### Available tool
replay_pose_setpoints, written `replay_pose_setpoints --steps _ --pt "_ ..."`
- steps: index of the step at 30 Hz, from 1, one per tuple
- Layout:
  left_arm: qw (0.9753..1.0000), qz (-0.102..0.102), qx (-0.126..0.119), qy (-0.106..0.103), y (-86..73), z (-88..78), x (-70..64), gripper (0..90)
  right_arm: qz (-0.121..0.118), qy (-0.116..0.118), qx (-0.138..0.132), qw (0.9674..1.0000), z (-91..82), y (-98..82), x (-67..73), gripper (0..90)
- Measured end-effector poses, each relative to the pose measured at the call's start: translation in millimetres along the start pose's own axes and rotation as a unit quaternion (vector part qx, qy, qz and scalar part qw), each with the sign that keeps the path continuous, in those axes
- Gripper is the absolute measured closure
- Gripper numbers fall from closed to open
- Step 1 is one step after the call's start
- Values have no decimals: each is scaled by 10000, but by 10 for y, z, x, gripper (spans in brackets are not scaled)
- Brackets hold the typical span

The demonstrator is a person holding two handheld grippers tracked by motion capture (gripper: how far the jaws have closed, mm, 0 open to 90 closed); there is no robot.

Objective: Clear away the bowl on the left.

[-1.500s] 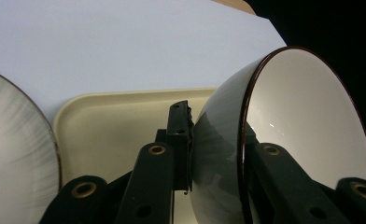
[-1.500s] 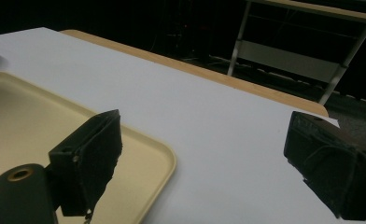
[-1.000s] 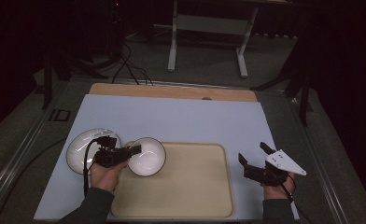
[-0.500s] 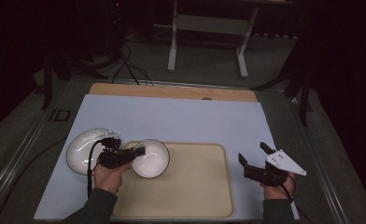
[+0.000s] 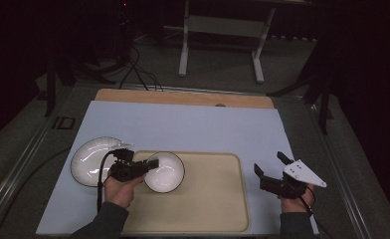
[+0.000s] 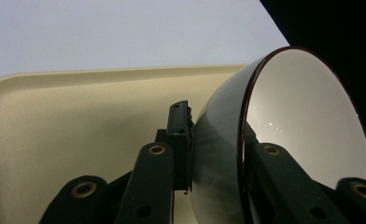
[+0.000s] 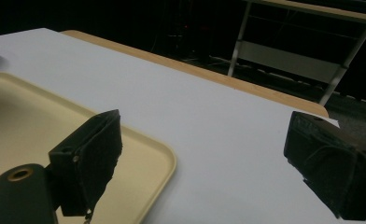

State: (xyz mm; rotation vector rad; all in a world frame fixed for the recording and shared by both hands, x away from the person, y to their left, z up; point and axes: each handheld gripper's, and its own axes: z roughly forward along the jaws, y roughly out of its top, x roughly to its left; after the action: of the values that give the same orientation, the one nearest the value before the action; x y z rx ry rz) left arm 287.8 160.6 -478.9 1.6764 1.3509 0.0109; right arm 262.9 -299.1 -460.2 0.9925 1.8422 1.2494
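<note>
A small white bowl (image 5: 165, 173) with a dark rim is over the left end of the beige tray (image 5: 208, 204). My left gripper (image 5: 150, 164) is shut on its near-left rim. In the left gripper view, one jaw presses the bowl's (image 6: 302, 126) grey outer wall and the other sits inside, with the tray (image 6: 78, 116) below my left gripper (image 6: 221, 130). I cannot tell whether the bowl touches the tray. My right gripper (image 5: 268, 162) stands open just right of the tray, holding nothing. Between the jaws of my right gripper (image 7: 204, 126) lie pale table and the tray corner (image 7: 158, 158).
A larger white plate (image 5: 88, 159) lies on the pale blue table cover (image 5: 193, 129), left of the tray. A wooden strip (image 5: 183, 97) runs along the table's far edge. Beyond it are a metal stand (image 5: 220, 25) and floor cables (image 5: 133, 69).
My left gripper has carried the bowl a little to the right, from beside the plate to over the tray's left end. My right gripper has stayed in place.
</note>
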Motion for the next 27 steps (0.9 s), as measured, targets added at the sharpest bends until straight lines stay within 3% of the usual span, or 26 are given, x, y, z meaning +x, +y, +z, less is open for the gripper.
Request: replay_pose_setpoints --steps 27 --pt "9990 132 411 124 -126 263 0 773 9 -8 -9 10000 -8 1 -2 110"
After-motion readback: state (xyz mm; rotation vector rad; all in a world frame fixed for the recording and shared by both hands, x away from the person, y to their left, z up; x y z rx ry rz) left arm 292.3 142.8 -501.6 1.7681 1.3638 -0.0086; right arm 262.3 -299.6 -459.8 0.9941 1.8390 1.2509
